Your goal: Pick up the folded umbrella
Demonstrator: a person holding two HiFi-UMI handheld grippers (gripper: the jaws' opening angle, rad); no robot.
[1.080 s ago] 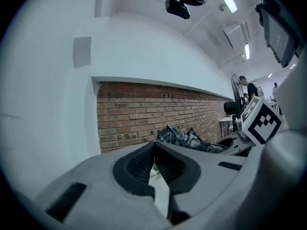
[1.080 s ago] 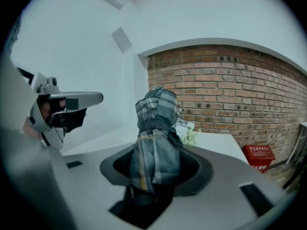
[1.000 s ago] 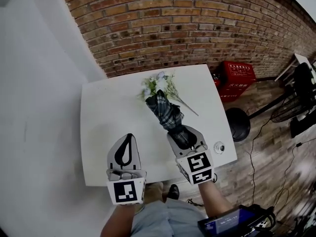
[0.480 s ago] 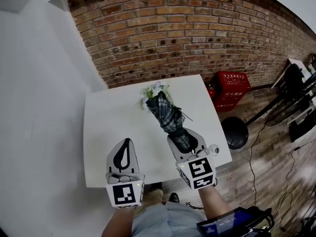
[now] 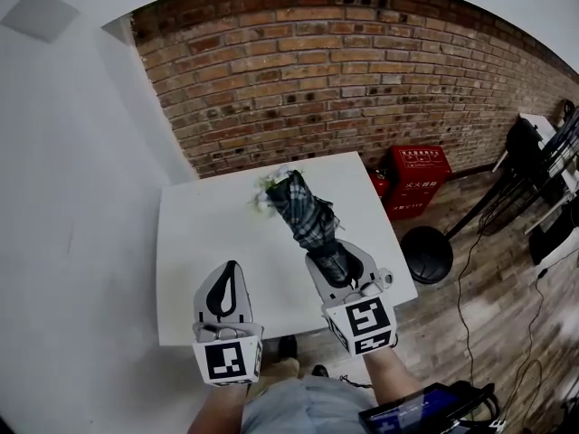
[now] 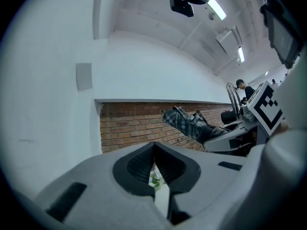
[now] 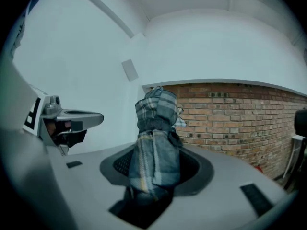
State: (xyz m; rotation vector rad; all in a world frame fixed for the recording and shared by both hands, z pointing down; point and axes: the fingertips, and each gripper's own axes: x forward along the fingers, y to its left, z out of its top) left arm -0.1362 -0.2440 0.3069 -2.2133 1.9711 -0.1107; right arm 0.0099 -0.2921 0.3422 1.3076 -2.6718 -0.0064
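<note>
The folded umbrella [image 5: 304, 210], dark plaid cloth, sticks out forward from my right gripper [image 5: 336, 265], which is shut on its lower end. It hangs in the air above the white table [image 5: 194, 242], its tip over the flowers [image 5: 269, 188]. In the right gripper view the umbrella [image 7: 154, 143] fills the gap between the jaws and stands up against the brick wall. My left gripper [image 5: 226, 289] hovers to the left, shut with nothing in it, tips touching. The left gripper view shows its jaws [image 6: 154, 150] shut and the umbrella [image 6: 187, 123] off to the right.
A bunch of white and green flowers lies at the table's far side. A brick wall [image 5: 344, 80] stands behind the table. On the wooden floor to the right are a red crate [image 5: 418, 175] and a black round stool [image 5: 425, 253].
Both grippers have risen, and the umbrella has come up with the right one, higher above the table. The left gripper stays shut and empty.
</note>
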